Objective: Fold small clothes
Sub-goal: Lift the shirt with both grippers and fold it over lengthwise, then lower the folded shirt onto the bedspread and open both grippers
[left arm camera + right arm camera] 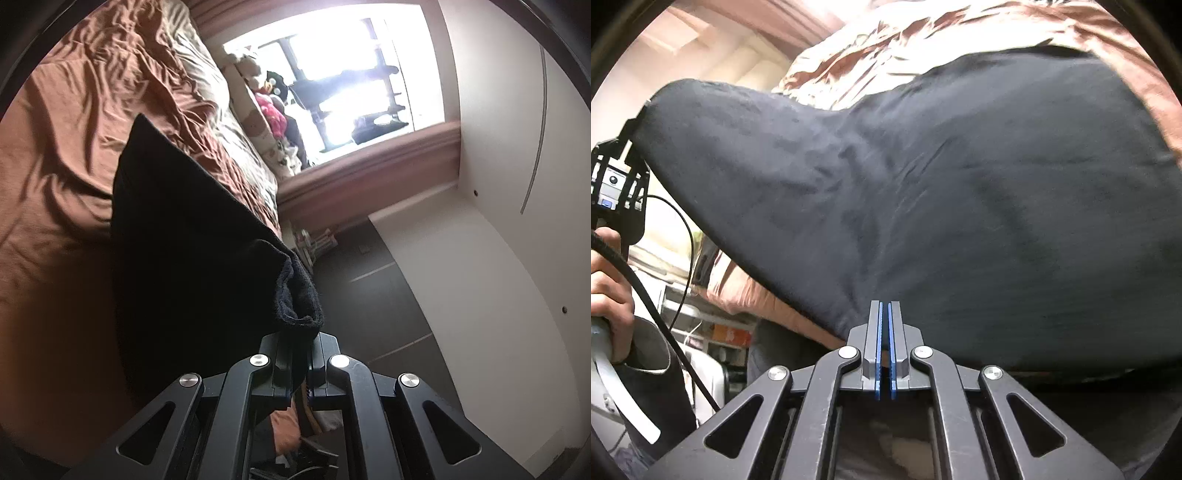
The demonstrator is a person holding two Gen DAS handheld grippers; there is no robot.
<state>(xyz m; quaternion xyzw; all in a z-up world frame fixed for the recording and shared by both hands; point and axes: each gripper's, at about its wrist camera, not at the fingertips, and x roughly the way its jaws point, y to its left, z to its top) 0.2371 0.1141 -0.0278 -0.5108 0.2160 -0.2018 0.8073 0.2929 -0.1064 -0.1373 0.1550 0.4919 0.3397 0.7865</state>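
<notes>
Rumpled brown bed (74, 155); bright window (332, 74)

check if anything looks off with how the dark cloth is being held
Only the left claw pinches the dark cloth, at one bunched corner. The right claw is shut on nothing, so the cloth hangs lopsided over the bed.

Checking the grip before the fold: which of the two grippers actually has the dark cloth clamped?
The left gripper: a bunched corner of the dark garment sits between its fingers. The right gripper is shut on nothing.
</notes>
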